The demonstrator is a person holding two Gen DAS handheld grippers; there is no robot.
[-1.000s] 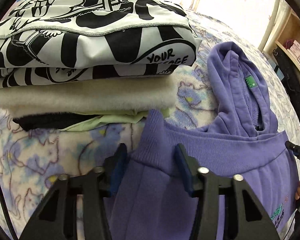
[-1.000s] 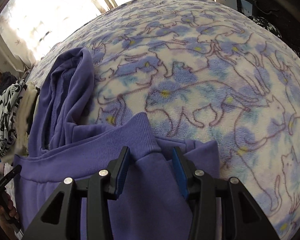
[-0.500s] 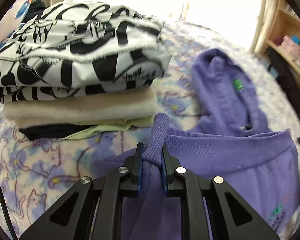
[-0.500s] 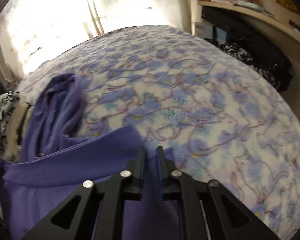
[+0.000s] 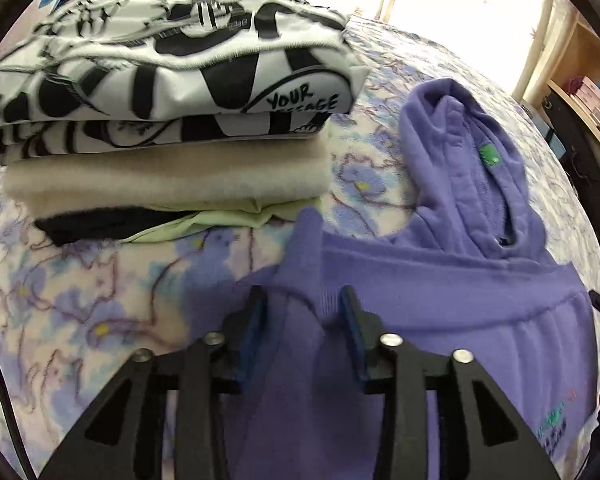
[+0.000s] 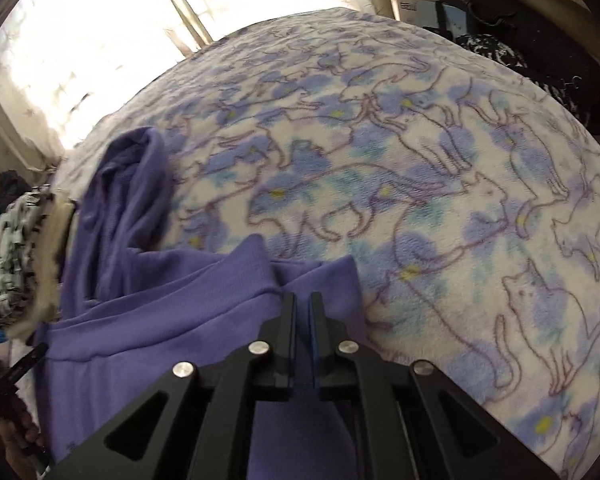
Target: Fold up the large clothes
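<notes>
Hoodie (image 5: 440, 280) lies on blanket (image 6: 420, 160), beside clothes stack (image 5: 172, 120). Left gripper (image 5: 302, 312) spread wide, cuff (image 5: 306, 248) loose between fingers. Right gripper (image 6: 302, 316) clenched on hoodie fabric.

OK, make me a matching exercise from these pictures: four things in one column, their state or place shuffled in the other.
1. left gripper
2. right gripper
3. purple hoodie
4. black-and-white printed garment

A. top of the folded pile
B. open
C. shut on the hoodie
D. lying on the cat-print blanket

Pairs: 1-B, 2-C, 3-D, 4-A
</notes>
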